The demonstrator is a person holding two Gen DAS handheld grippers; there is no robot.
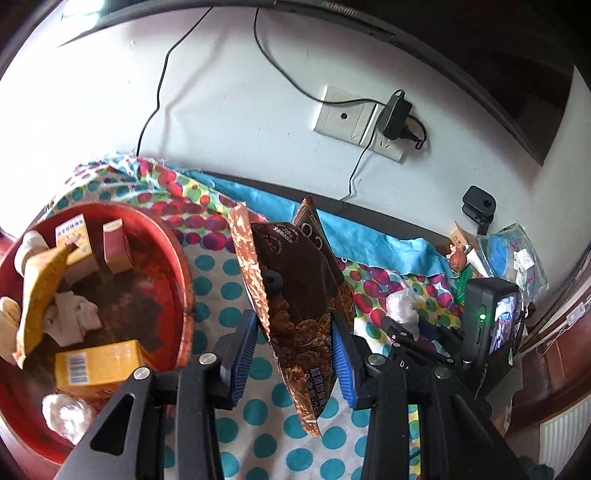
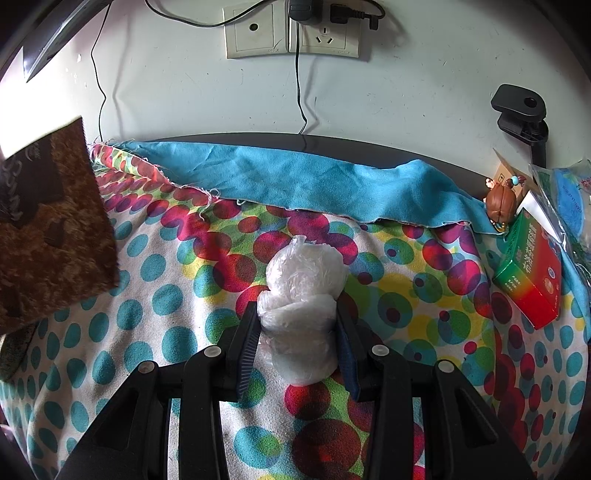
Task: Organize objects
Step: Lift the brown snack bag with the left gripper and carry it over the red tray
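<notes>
snack bag (image 1: 295,295), brown with a copper-coloured sealed edge, stands between the 2 blue-padded fingers of the left gripper (image 1: 293,354); the pads press its crumpled sides, so the jaws are closed down onto it at a narrow gap. the bag rises above the dotted cloth (image 1: 229,288), tilted, with its lower tip hanging past the fingers. just to its left sits a red basin (image 1: 181,258), whose worn floor holds a yellow box (image 1: 99,365), 2 small upright cartons (image 1: 92,243), a yellow packet (image 1: 40,295), crumpled white paper (image 1: 74,317) and a clear plastic wad (image 1: 64,413).

plastic bundle (image 2: 303,306), a clear crinkled wrap, lies on the same dotted cloth (image 2: 147,280) between the fingers of the right gripper (image 2: 301,350). both pads meet its flanks, jaws drawn in around it at moderate width. whether it is lifted off the cloth cannot be told. the brown bag (image 2: 55,221) shows at the left edge of the right wrist view, well apart from the bundle.

further out, a blue cloth (image 2: 314,181) runs along the back edge of the surface. at the right lie a green and red box (image 2: 532,280), a small brown figurine (image 2: 500,203) and a plastic-wrapped blue item (image 2: 569,206). a black clip mount (image 2: 519,110) stands by the white wall, where a socket plate (image 2: 291,33) carries a plugged adapter.
</notes>
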